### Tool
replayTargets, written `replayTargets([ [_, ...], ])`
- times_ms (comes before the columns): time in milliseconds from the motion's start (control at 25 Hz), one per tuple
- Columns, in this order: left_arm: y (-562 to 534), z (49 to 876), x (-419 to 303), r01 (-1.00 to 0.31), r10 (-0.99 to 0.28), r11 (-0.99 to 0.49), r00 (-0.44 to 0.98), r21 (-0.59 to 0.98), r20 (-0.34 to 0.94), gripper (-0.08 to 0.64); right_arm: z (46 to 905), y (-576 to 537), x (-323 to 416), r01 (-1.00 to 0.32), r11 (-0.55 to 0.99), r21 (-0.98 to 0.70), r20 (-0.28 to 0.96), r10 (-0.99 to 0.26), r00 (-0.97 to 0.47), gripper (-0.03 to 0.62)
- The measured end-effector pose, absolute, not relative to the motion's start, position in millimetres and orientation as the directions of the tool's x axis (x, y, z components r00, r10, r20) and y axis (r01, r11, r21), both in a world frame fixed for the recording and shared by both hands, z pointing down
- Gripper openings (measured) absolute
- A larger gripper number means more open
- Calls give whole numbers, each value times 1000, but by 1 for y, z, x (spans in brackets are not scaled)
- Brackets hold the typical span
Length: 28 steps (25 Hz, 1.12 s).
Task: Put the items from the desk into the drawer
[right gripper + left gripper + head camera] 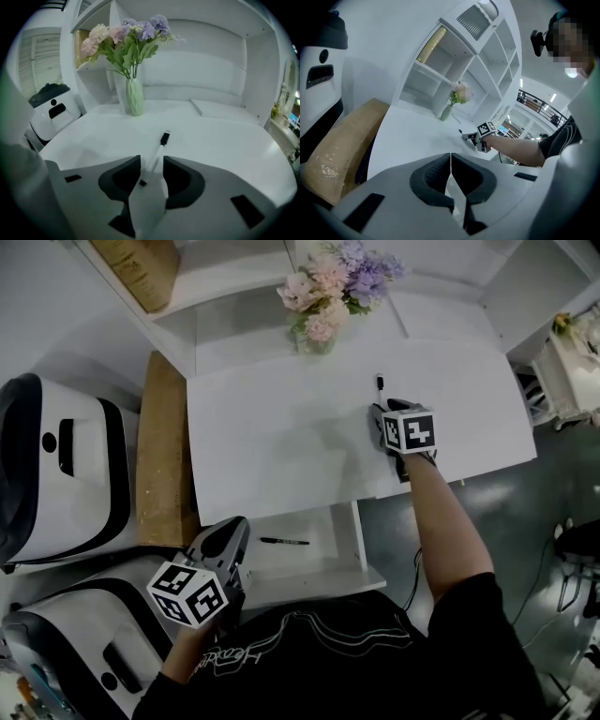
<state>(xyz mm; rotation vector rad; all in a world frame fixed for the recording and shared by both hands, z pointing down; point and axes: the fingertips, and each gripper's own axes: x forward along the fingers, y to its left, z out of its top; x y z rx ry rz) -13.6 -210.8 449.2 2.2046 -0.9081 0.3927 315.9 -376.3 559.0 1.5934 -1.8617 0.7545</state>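
A white marker with a black cap [159, 150] lies on the white desk [281, 418]; in the head view the marker [379, 382] shows just beyond my right gripper [380, 413]. In the right gripper view my right gripper [151, 171] stands open, with the marker's near end between its jaws and the pads not pressing on it. Below the desk's front edge the drawer [319, 568] is pulled out, and a black pen [284, 541] lies in it. My left gripper [230, 532] hovers at the drawer's left, its jaws [450, 166] shut on nothing.
A vase of pink and purple flowers [328, 296] stands at the back of the desk, under white shelves [234, 277]. A brown board [161, 451] leans along the desk's left side, beside white-and-black machines [66, 465]. Grey floor lies to the right.
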Motion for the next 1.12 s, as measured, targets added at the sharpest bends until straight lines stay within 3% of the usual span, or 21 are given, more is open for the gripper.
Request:
replayTargets([
  [160, -211, 448, -15, -708, -494, -502, 706, 496, 507, 25, 562, -379, 317, -991, 118, -71, 747, -652, -131, 150],
  [280, -211, 449, -20, -717, -501, -487, 697, 499, 513, 25, 562, -378, 323, -994, 79, -75, 754, -648, -108, 72],
  [640, -194, 441, -25, -710, -504, -495, 704, 501, 500, 25, 538, -368, 313, -988, 65, -138, 728, -670, -146, 63],
  [880, -175, 420, -28, -689, -508, -533, 725, 490, 466, 25, 488, -328, 266, -970, 192, -151, 653, -717, -244, 63],
  [1120, -149, 407, -37, -679, -513, -560, 734, 475, 445, 25, 439, -261, 193, -890, 365, -272, 538, -709, -455, 63],
])
